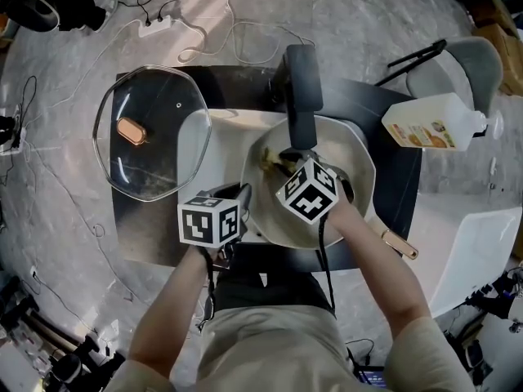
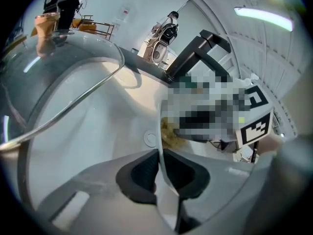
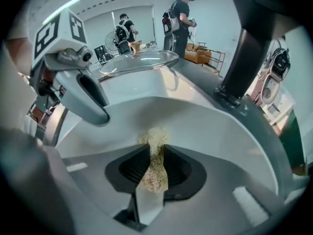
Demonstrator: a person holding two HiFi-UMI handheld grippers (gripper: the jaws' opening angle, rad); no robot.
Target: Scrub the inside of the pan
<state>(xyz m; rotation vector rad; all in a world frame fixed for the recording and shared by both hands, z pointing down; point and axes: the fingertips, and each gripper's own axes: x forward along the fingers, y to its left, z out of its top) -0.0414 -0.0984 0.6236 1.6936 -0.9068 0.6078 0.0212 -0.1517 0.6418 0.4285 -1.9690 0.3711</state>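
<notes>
White pan (image 1: 353, 155) sits at centre frame in the head view, black handle (image 1: 301, 88) pointing to the top edge. Inside it, upper left, a tan scrubber (image 3: 155, 153) touches the inner surface. Right gripper (image 3: 155, 169): jaws clamped on the scrubber. Left gripper (image 2: 160, 173): jaws nearly closed, pinching the pan's left rim. Glass lid (image 1: 151, 133) lies left of the pan. Soap bottle (image 1: 433, 122) lies on its side, upper right.

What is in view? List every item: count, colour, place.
pan: 1, white, black handle, table centre
scrub pad: 1, tan, inside pan
glass lid: 1, clear, copper knob, left of pan
bottle: 1, white, orange label, right of pan
power strip: 1, white, floor beyond table
table: 1, black, under pan and lid
left gripper: 1, grey, shut on pan's near rim
right gripper: 1, grey, shut on scrub pad
</notes>
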